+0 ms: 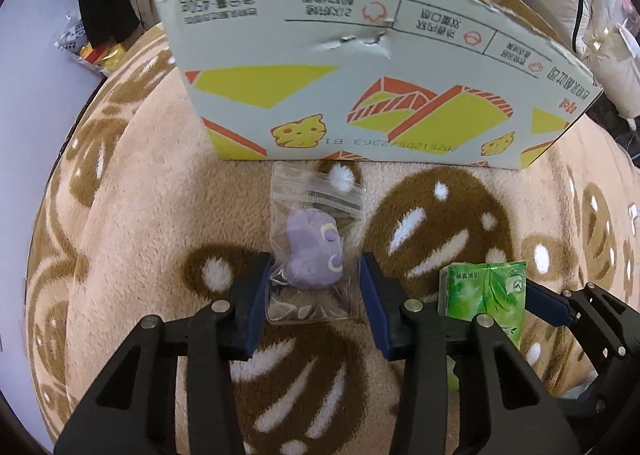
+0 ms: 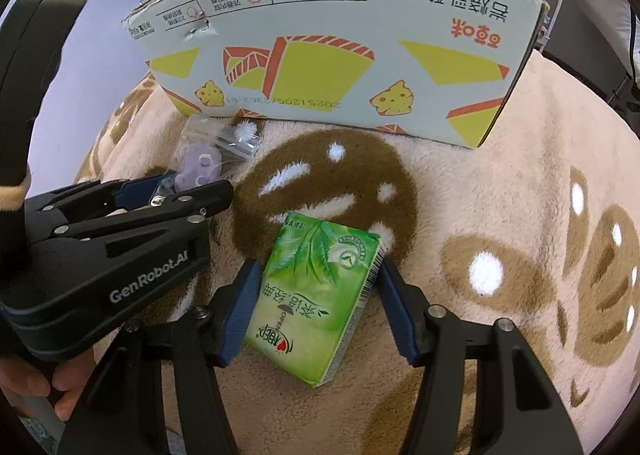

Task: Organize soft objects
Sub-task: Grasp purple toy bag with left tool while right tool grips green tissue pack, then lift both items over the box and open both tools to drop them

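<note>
Beige fuzzy blanket (image 1: 132,215) under everything, cardboard box (image 1: 360,87) at the back. Just in front of the box, our left gripper (image 1: 316,287) is squeezed onto a clear bag (image 1: 316,215) (purple plush toy (image 1: 314,255) inside). Our right gripper (image 2: 316,303) pinches the green tissue pack (image 2: 316,295), nearer us.

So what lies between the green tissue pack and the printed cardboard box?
Only bare brown-patterned fleece blanket lies between tissue pack and box, shown in the right wrist view.
</note>
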`<action>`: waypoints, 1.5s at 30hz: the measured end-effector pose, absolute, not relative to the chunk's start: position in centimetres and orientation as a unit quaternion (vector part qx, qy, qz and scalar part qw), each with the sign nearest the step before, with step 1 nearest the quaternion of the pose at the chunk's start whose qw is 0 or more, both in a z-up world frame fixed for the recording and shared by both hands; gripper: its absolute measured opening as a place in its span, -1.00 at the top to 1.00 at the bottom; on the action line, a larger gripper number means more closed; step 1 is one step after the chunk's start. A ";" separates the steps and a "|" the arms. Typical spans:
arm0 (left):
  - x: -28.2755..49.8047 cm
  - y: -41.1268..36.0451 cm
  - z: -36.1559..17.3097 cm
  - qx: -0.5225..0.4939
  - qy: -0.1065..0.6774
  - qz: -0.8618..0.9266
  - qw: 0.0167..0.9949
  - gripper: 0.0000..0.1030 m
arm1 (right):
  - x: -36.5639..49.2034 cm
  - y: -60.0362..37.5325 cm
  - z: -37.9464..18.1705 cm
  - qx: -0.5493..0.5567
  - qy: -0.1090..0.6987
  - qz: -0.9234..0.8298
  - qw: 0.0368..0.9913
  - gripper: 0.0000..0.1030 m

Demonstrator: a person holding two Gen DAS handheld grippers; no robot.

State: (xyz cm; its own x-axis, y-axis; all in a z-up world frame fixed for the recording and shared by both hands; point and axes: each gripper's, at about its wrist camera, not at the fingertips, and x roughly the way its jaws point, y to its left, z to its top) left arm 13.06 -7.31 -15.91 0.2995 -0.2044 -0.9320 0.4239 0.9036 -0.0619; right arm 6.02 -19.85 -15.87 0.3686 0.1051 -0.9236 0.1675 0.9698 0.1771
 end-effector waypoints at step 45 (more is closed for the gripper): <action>7.7 -5.2 0.8 0.103 0.277 -0.177 0.939 0.23 | 4.2 -26.2 -2.0 0.135 0.319 -0.058 0.936 -0.16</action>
